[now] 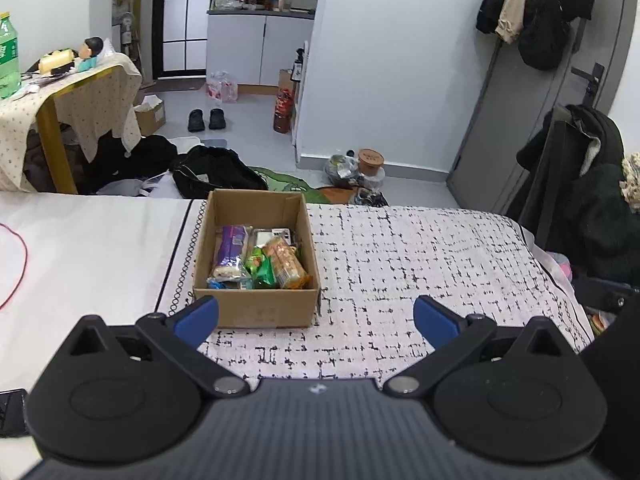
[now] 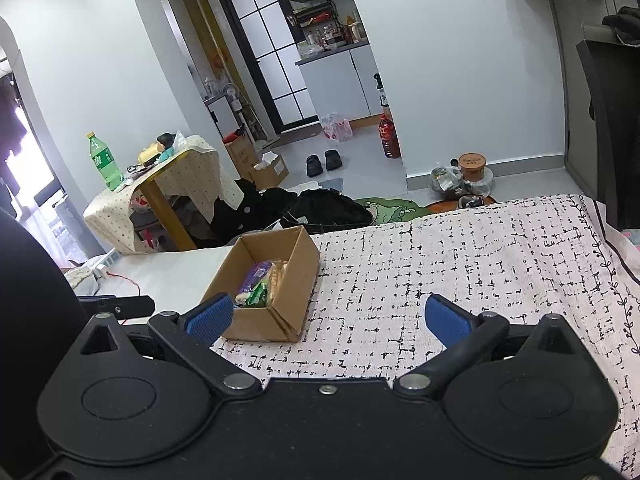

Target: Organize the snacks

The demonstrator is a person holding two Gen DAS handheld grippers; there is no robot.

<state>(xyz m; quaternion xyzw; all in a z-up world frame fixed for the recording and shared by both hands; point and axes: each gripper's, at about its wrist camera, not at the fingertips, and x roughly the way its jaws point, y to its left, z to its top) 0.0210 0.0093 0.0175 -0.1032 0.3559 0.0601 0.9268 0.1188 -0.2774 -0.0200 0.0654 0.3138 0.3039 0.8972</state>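
Sitting at frame centre on the patterned bedcover (image 1: 400, 248), the cardboard box (image 1: 256, 308) is holding snack packets (image 1: 256, 258); left gripper (image 1: 316, 316) and right gripper (image 2: 328, 318) are hovering released, empty.

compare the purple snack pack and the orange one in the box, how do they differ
The purple pack lies along the left wall of the cardboard box; the orange pack lies toward the right wall. Purple looks wider and lies straight; orange is slimmer and angled. Both are long wrapped snacks, resting inside, untouched by either tool.

No lettering is legible; print on the green bottle (image 2: 105, 162) and snack wrappers (image 1: 256, 258) blurs.
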